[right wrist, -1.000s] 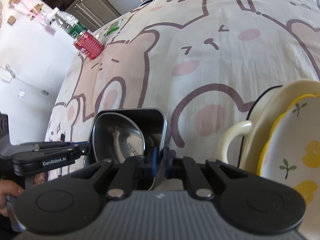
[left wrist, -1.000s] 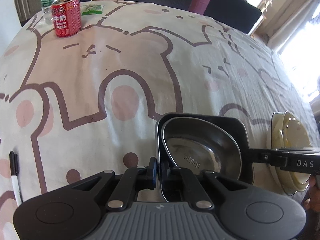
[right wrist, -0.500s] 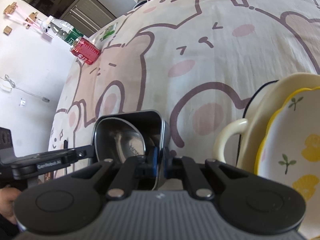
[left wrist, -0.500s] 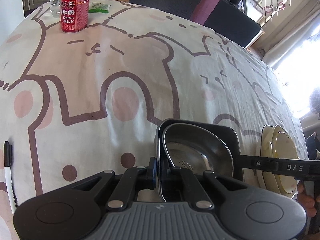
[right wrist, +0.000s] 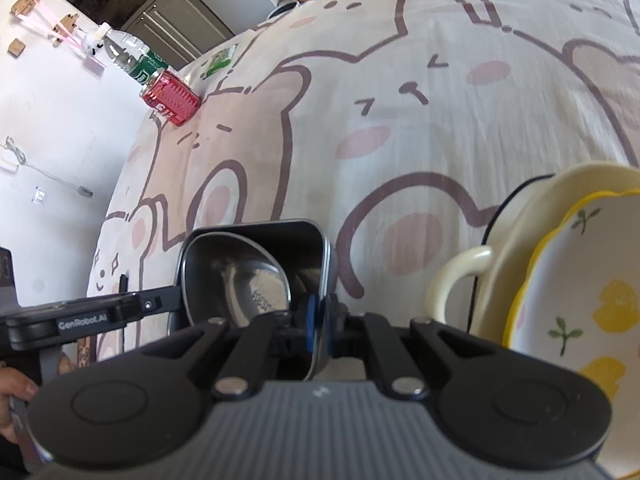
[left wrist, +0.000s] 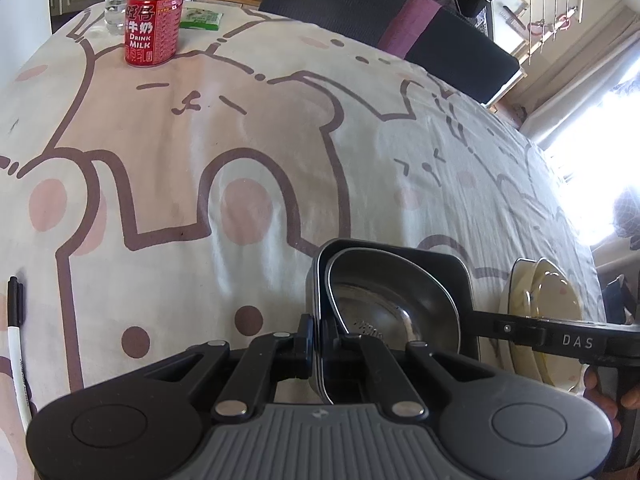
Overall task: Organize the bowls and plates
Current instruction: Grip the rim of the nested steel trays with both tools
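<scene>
The left gripper (left wrist: 318,338) pinches the near-left rim of the black square dish (left wrist: 452,268), and the right gripper (right wrist: 318,318) clamps its right rim. Uneven lifting could tip it, sliding out the steel bowl (left wrist: 394,300) nested inside. Just right, a flowered bowl (right wrist: 576,292) sits inside a cream handled dish (right wrist: 520,216).
</scene>
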Available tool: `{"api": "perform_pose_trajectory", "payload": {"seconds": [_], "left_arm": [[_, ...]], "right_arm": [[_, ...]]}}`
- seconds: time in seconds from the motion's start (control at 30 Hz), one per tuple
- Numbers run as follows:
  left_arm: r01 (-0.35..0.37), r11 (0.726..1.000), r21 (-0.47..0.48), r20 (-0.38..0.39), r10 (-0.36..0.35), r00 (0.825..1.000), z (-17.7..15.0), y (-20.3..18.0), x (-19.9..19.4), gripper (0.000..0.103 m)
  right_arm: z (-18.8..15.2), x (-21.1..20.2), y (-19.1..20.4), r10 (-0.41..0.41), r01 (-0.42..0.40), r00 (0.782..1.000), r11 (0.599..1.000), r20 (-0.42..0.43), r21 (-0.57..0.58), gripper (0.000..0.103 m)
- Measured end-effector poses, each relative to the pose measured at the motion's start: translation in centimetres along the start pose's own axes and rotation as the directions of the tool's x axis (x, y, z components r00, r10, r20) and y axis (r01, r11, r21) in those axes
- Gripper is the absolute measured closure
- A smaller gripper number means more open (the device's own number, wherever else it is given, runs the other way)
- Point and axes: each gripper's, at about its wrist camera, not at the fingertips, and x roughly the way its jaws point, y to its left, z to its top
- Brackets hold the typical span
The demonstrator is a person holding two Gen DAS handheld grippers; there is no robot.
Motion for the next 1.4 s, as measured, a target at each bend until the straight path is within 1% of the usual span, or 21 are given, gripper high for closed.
{"api": "perform_pose_trajectory", "payload": {"seconds": [0.13, 0.37, 0.47, 0.63, 0.73, 0.87, 0.9, 1.1, 1.23, 1.4], "left_arm": [[0.005, 1.000, -0.008, 0.006, -0.004, 1.000, -0.1, -0.2, -0.5, 0.099], [0.010, 1.000, -0.017, 0.026, -0.010, 1.000, 0.0, -0.5, -1.2, 0.099], [-0.006, 1.000, -0.007, 0.007, 0.006, 1.000, -0.1, -0.6, -0.7, 0.099], [-0.041, 0.999, 0.019, -0.032, 0.041, 0.999, -0.3, -0.3, 0.5, 0.099], [-0.037, 0.999, 0.023, -0.030, 0.038, 0.999, -0.3, -0.3, 0.6, 0.099], [-0.056, 0.997, 0.057, -0.028, 0.057, 0.998, -0.4, -0.7, 0.8, 0.098], [-0.063, 0.996, 0.068, -0.031, 0.065, 0.997, -0.4, -0.9, 1.0, 0.098], [-0.127, 0.984, 0.126, -0.049, 0.134, 0.990, -0.5, -2.1, 1.9, 0.098], [-0.124, 0.985, 0.117, -0.051, 0.131, 0.990, -0.5, -2.1, 1.6, 0.098], [-0.113, 0.988, 0.108, -0.017, 0.116, 0.993, -0.5, -2.4, 0.4, 0.097]], "right_arm": [[0.2, -0.6, -0.2, 0.019, -0.019, 1.000, 1.000, 0.016, 0.009, 0.096], [0.3, -1.2, -0.4, 0.029, -0.029, 0.999, 1.000, 0.028, 0.009, 0.096], [0.2, -1.1, -0.5, 0.027, -0.027, 0.999, 1.000, 0.020, 0.001, 0.096], [-0.2, 0.3, -0.2, -0.010, 0.009, 0.999, 0.999, -0.030, -0.031, 0.094], [-0.5, 0.4, 0.2, -0.013, 0.011, 0.999, 0.999, -0.039, -0.044, 0.091], [-0.9, 0.9, 0.6, -0.041, 0.037, 0.998, 0.997, -0.047, -0.072, 0.091], [-0.8, 1.1, 0.5, -0.039, 0.036, 0.998, 0.997, -0.048, -0.071, 0.093], [-0.8, 1.3, 0.7, -0.055, 0.051, 0.998, 0.994, -0.037, -0.091, 0.093], [-0.9, 1.2, 0.8, -0.060, 0.056, 0.998, 0.993, -0.034, -0.102, 0.094], [-0.6, 0.5, 1.0, -0.045, 0.043, 0.999, 0.993, -0.013, -0.113, 0.095]]}}
